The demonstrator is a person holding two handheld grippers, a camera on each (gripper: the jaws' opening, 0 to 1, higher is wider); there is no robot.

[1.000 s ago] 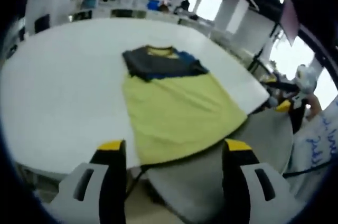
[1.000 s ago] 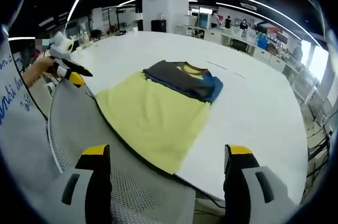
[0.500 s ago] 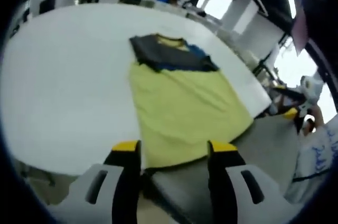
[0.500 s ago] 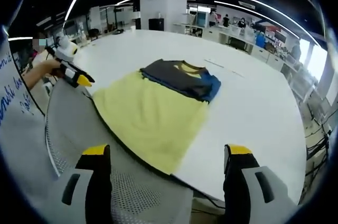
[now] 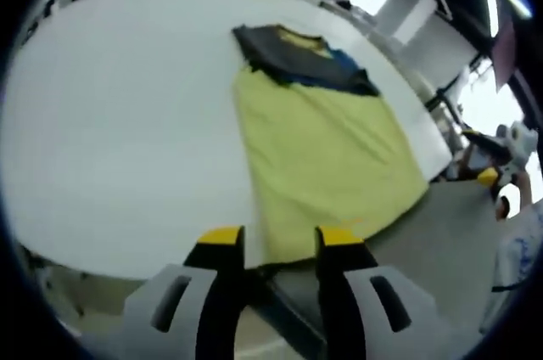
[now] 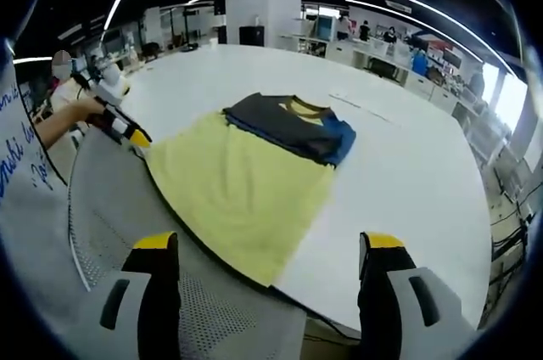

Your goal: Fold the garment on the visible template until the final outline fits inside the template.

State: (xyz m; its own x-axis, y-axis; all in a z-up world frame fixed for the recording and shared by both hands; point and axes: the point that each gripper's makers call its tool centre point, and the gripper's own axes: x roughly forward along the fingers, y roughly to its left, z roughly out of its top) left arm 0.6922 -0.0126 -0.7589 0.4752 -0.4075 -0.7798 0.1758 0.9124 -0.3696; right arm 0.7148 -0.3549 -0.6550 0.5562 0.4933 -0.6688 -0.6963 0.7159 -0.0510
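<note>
Jaws apart; one garment (image 6: 246, 177)

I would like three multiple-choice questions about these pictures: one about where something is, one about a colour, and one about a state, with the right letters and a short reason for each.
1. Where does the dark folded part of the garment lie?
A. at the far end of the yellow part
B. on the grey chair
C. on the floor

2. What colour are the tips of the right gripper?
A. red
B. yellow
C. green

3. How do the jaws of the right gripper stand?
A. shut on the garment
B. shut on nothing
C. wide apart, holding nothing

Answers: 1 A, the dark part lies beyond the yellow cloth on the white table. 2 B, both tips are yellow. 3 C, a wide gap separates the jaws, with nothing between them.
</note>
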